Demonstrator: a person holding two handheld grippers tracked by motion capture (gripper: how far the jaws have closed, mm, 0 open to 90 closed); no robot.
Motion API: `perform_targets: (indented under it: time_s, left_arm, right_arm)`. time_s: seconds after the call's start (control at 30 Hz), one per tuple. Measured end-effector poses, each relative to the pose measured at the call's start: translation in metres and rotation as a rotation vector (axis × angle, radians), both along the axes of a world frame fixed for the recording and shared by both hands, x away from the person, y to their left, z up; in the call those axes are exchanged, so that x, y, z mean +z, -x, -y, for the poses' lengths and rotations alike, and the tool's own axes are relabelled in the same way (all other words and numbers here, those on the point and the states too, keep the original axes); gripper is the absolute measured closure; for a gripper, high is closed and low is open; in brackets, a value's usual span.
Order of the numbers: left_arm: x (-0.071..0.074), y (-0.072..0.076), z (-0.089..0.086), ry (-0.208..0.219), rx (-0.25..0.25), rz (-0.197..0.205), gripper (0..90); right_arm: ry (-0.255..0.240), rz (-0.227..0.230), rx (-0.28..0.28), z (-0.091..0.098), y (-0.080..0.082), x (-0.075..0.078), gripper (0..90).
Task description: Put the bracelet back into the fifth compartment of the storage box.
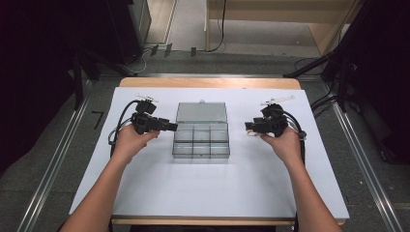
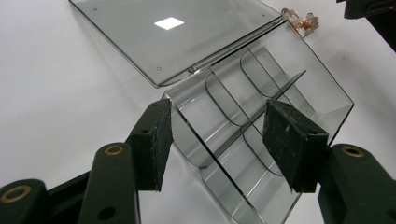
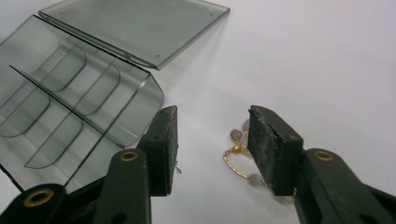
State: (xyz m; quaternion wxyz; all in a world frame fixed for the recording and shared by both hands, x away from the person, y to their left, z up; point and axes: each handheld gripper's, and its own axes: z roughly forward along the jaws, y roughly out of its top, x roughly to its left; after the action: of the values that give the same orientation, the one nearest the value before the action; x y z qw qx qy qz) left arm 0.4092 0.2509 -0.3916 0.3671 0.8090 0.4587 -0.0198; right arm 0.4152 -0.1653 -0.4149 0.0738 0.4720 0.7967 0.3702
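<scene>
Gold earring [image 3: 238,158], grey beads, between the right gripper's [image 3: 212,140] parted pads

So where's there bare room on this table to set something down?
The wide white strip between the clear box and the near table edge is free, as are the far corners. It is crowded beside the box: left gripper, right gripper, gold earring.

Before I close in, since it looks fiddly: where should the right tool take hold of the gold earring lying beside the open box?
Probably the gold hoop, its stiffest part, lying flat on the white sheet with small grey beads dangling off it. Come straight down from above with the right tool, pads either side of the hoop, on the side away from the clear box. Its jaws stand open around it, not touching.
</scene>
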Motion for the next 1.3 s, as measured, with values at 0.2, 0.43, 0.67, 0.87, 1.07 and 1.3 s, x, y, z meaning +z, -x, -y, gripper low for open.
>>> perform_targets:
  time_s: [0.2, 0.43, 0.67, 0.87, 1.07, 1.3]
  left_arm:
    - [0.000, 0.004, -0.005, -0.005, 0.008, 0.011, 43.8]
    - [-0.002, 0.008, -0.009, -0.007, 0.019, 0.010, 44.0]
    - [-0.004, 0.010, -0.011, -0.011, 0.023, 0.007, 44.1]
    - [-0.005, 0.012, -0.014, -0.011, 0.031, 0.004, 44.2]
    - [-0.007, 0.014, -0.016, -0.021, 0.034, -0.001, 44.2]
    - [-0.008, 0.016, -0.018, -0.016, 0.044, -0.002, 44.3]
  right_arm:
    - [0.061, -0.036, -0.014, 0.003, -0.005, -0.008, 44.1]
    - [0.115, -0.077, -0.024, 0.006, -0.010, -0.013, 33.4]
    - [0.189, -0.099, -0.037, 0.010, -0.017, -0.020, 32.9]
    - [0.236, -0.136, -0.044, 0.009, -0.022, -0.025, 25.3]
    - [0.273, -0.167, -0.061, 0.004, -0.028, -0.033, 19.9]
    - [0.321, -0.207, -0.058, 0.000, -0.032, -0.041, 15.3]
